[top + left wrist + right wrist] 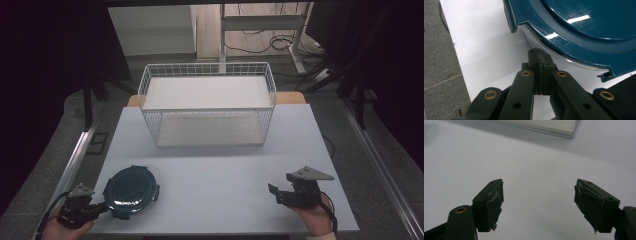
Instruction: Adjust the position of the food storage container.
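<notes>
A round container with a dark teal clip-on lid (131,191) sits on the white table (215,170) at the front left. My left gripper (102,206) lies just left of it, held by a hand at the table's corner. In the left gripper view its jaws are pressed flat together, and the left gripper (539,53) has its tips against the clear rim under the teal lid (584,27); nothing shows between the pads. My right gripper (274,194) rests at the front right in a hand. In the right gripper view the right gripper (539,202) stands open over bare table.
A white wire basket (207,102) with two shelves stands at the back middle of the table; its lower front edge (544,126) shows at the top of the right gripper view. Grey floor drops off past the table's left edge (439,75).
</notes>
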A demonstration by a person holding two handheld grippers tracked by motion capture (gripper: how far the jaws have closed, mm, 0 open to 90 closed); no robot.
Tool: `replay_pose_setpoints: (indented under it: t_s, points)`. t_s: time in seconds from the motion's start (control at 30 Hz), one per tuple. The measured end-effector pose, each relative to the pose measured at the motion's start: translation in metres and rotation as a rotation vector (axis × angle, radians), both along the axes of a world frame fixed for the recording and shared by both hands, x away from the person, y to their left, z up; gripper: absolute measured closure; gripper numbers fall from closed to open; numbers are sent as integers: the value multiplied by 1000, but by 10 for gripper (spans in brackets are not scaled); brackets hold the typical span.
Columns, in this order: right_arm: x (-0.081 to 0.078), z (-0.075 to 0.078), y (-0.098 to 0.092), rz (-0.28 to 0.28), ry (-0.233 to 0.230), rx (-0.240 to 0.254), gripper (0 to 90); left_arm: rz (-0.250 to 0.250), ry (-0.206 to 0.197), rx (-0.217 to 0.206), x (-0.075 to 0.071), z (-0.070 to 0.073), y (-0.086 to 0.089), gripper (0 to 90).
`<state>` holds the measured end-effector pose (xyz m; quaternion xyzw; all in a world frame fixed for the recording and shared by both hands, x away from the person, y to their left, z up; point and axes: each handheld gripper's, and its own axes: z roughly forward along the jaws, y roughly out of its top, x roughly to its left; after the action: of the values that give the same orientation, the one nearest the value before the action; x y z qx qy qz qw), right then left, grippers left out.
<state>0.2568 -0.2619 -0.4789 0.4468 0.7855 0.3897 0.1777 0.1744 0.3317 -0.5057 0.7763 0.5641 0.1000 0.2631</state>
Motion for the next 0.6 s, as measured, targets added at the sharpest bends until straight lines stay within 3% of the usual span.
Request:
replay_pose_setpoints:
  t_s: [0.2, 0.6]
  points:
    - [0, 0, 1, 4, 1, -1, 229, -10, 5, -18, 6, 0, -5, 900]
    - [1, -1, 0, 4, 12, -1, 229, -50, 11, -8, 29, 2, -30, 900]
